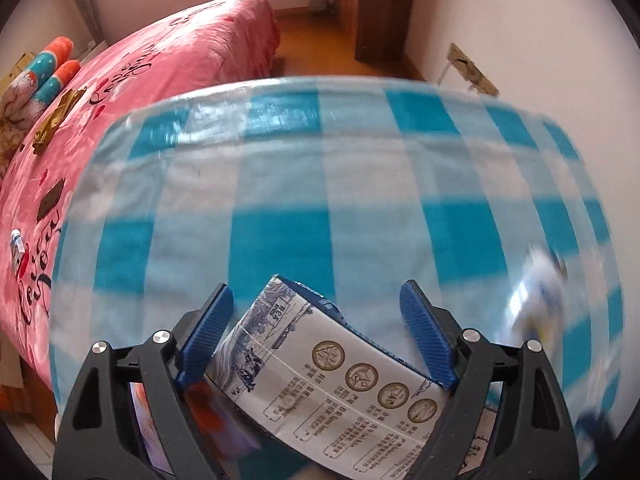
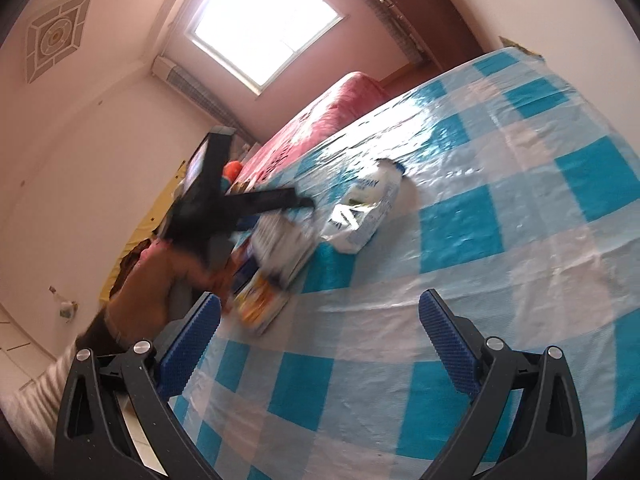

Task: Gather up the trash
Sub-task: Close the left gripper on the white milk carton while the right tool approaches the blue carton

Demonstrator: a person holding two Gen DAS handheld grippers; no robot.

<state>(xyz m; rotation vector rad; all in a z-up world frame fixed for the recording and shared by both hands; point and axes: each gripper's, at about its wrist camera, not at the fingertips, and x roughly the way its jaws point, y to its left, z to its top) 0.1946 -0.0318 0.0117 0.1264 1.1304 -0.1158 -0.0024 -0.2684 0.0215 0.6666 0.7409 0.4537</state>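
Straddling a milk carton (image 1: pixel 332 376) left gripper (image 1: pixel 316 320), right gripper (image 2: pixel 320 332) wide, empty

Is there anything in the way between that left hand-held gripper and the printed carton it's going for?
Nothing visible blocks it. The carton already lies between the open fingers of the left hand-held gripper on the checkered cloth. The other wrappers sit off to the sides.

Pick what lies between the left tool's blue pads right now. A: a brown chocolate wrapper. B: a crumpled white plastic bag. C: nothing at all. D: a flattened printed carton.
D: in the left wrist view a flattened printed carton, white with round icons and blue drawings, lies between the open pads of the left tool on the blue checked tablecloth.
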